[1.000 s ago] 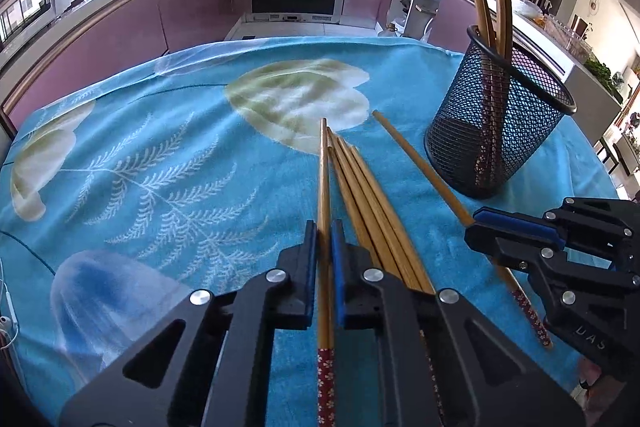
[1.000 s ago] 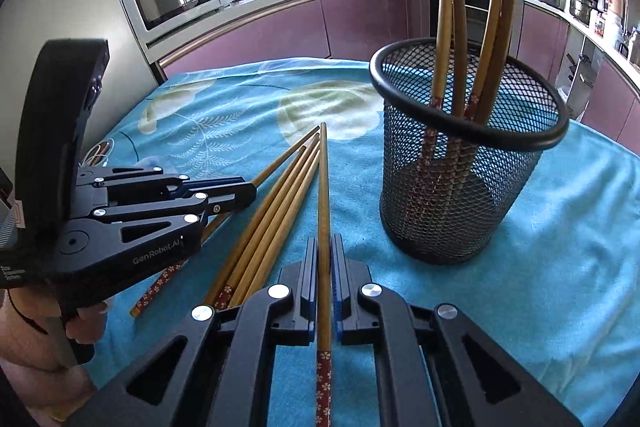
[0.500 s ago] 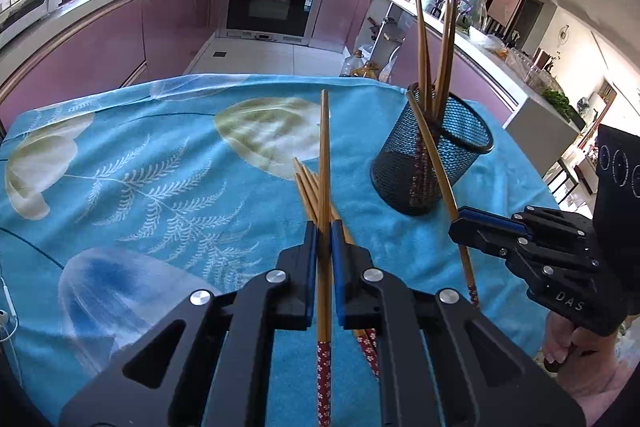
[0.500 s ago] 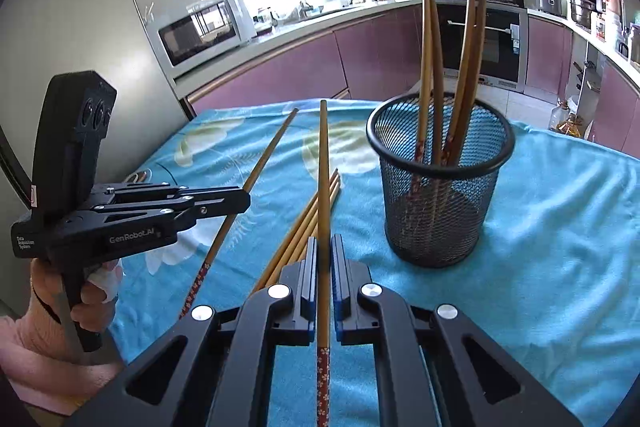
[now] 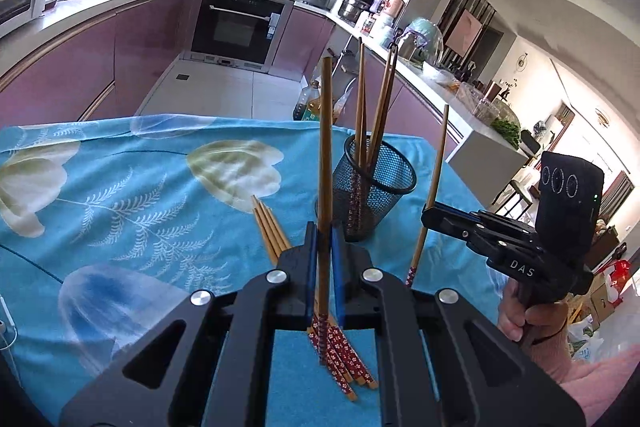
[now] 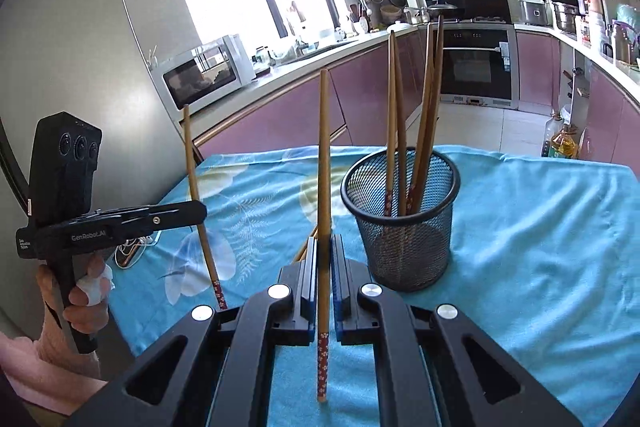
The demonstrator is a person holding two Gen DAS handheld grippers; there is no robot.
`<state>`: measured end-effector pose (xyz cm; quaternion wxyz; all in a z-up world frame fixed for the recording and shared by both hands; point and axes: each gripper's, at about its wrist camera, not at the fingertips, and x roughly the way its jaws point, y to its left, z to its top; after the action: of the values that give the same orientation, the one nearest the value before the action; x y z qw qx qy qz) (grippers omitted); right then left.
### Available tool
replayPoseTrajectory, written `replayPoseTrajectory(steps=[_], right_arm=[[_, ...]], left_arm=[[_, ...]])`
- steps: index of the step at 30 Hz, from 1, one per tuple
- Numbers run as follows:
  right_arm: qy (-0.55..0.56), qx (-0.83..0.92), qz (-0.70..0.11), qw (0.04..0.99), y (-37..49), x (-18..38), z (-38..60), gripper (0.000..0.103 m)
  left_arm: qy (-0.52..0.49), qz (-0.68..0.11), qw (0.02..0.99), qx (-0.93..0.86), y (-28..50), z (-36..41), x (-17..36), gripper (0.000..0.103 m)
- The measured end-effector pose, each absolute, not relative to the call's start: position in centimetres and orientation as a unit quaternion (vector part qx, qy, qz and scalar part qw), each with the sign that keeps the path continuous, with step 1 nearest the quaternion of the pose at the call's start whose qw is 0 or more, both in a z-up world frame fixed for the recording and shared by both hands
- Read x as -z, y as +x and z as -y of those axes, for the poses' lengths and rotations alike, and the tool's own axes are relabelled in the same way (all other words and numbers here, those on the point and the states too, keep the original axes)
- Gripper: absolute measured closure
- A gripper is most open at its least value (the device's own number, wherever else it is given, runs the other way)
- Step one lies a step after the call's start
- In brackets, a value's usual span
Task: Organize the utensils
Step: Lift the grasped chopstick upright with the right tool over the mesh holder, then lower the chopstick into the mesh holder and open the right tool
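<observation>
My left gripper is shut on one wooden chopstick and holds it upright above the table. It also shows in the right wrist view, holding its chopstick. My right gripper is shut on another chopstick, upright; it shows in the left wrist view with its chopstick. A black mesh holder stands on the table with several chopsticks in it. Several loose chopsticks lie under my left gripper.
The table wears a blue floral cloth. Its far edge drops to the kitchen floor. Counters, an oven and a microwave stand beyond. A cable lies at the table's left edge.
Both grippers have lifted and tilted their chopsticks from lying flat on the table to upright. The holder now appears lower and farther in both views.
</observation>
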<state>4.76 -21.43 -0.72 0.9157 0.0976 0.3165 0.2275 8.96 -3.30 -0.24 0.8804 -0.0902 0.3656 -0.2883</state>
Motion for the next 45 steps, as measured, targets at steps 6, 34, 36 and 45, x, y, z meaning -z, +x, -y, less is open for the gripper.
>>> replayPoseTrajectory(steps=[6,34,36,45], right_arm=[[0.097,-0.220,-0.287,0.927,4.9,-1.2,22.5,0.097],[0.067,-0.169,-0.219,0.959,9.4,-7.3,25.9,0.097],[0.063,-0.170,-0.238,0.954,10.1,-6.3,25.6,0.097],[0.054,-0.174,-0.315,0.932,12.7,-2.7,24.5,0.097]], left_arm=[[-0.102,-0.339,0.884,0.304,9.1,3.6,-1.7,0.096],[-0.051,-0.278,0.908,0.310,15.9,11.1,-7.7,0.096],[-0.030,-0.288,0.907,0.305,16.1,11.8,-7.0,0.095],[0.025,-0.333,0.893,0.300,17.0,13.8,-4.3,0.095]])
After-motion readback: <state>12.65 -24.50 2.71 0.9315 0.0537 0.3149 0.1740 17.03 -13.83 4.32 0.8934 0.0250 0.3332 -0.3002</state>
